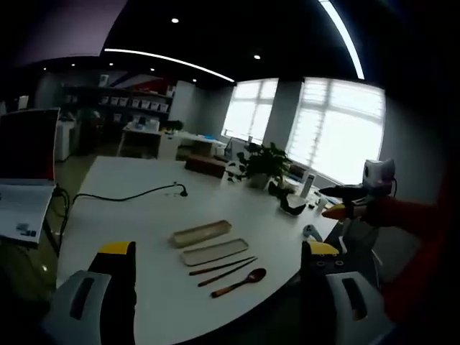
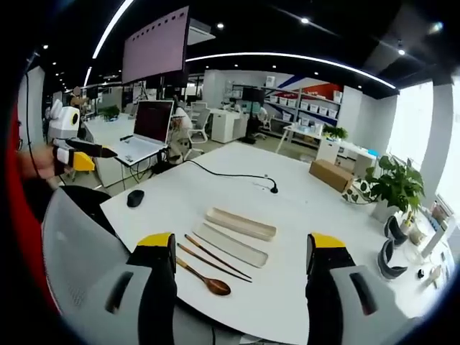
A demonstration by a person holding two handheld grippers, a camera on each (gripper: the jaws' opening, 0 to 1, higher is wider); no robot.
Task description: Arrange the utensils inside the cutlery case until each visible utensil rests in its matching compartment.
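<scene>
Left gripper view: the left claw hangs above the near edge of the white tabletop with jaws spread wide and nothing between them. The utensil set lies ahead at 12 o'clock, just past the yellow jaw tips: the cutlery case, its lid beside it, then the chopsticks and the wooden spoon nearest the claw. All four lie parallel, long axes running from 8 to 2 o'clock. The other claw enters at 3 o'clock, held by a red sleeve (too small to tell its jaws).

Right gripper view: the right claw, likewise released and empty, faces the same set at 12 o'clock, here with long axes running from 10 to 4 o'clock. The spoon sits almost between the jaw tips, the chopsticks just beyond, then the lid and the case. A black mouse rests at 10 o'clock.

Judged from both views, the right claw is nearer the spoon, which should go first. No brand, label or writing can be read
</scene>
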